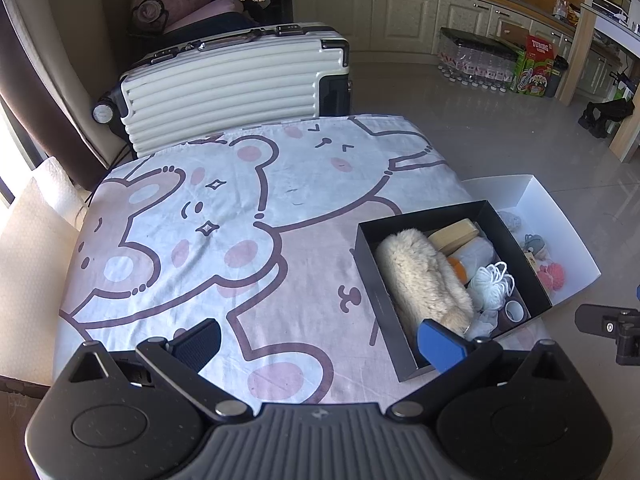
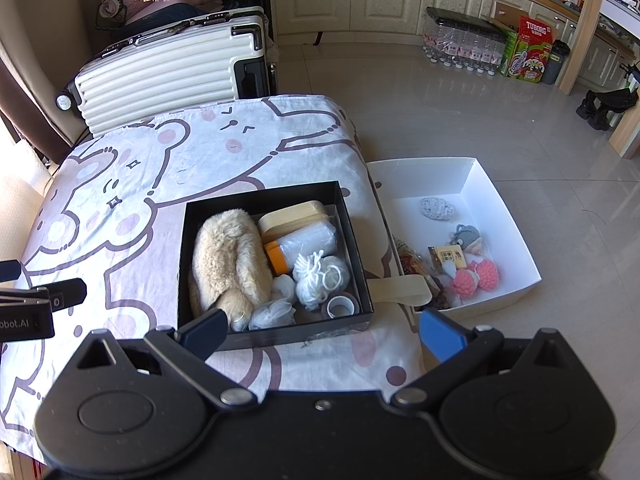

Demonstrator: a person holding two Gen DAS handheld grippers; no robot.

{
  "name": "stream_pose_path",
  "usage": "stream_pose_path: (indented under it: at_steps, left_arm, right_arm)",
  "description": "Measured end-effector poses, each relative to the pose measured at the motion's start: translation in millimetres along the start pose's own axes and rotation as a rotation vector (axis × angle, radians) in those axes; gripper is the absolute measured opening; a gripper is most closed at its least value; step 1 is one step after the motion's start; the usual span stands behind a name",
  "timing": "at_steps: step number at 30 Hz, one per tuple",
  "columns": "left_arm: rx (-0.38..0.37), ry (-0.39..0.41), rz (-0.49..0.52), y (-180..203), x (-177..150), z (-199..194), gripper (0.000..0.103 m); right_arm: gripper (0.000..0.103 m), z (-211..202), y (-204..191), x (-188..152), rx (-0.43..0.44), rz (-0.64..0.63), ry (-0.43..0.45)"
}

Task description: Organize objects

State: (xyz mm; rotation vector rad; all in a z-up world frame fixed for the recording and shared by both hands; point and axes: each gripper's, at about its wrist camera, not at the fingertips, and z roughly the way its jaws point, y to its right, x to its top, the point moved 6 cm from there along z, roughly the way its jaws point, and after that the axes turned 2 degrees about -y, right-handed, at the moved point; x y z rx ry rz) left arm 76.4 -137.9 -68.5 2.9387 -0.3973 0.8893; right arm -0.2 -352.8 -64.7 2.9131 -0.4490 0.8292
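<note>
We held both hand-held grippers, left (image 1: 320, 342) and right (image 2: 322, 330), spread wide and empty, above the bench's bear-print cloth (image 2: 132, 184), the filled black rectangular cardboard box (image 2: 276, 332) at twelve o'clock from the right one.

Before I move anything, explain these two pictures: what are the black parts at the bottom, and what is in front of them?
Each picture comes from a camera on a hand-held gripper, looking along its jaws. The left gripper and the right gripper are both open and hold nothing. Ahead is a table under a cartoon bear cloth. On it sits a black box holding a furry pouch, white yarn and a tape roll. Beside the table, a white box holds small crocheted toys.
</note>
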Motion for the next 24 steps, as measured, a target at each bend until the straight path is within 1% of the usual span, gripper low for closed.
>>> stream_pose_path:
  at_steps: [24]
  left_arm:
    - [-0.001, -0.002, 0.003, 2.3, 0.0, -0.2, 0.103]
  right_arm:
    - [0.103, 0.2, 0.1, 0.0, -0.001, 0.0, -0.002]
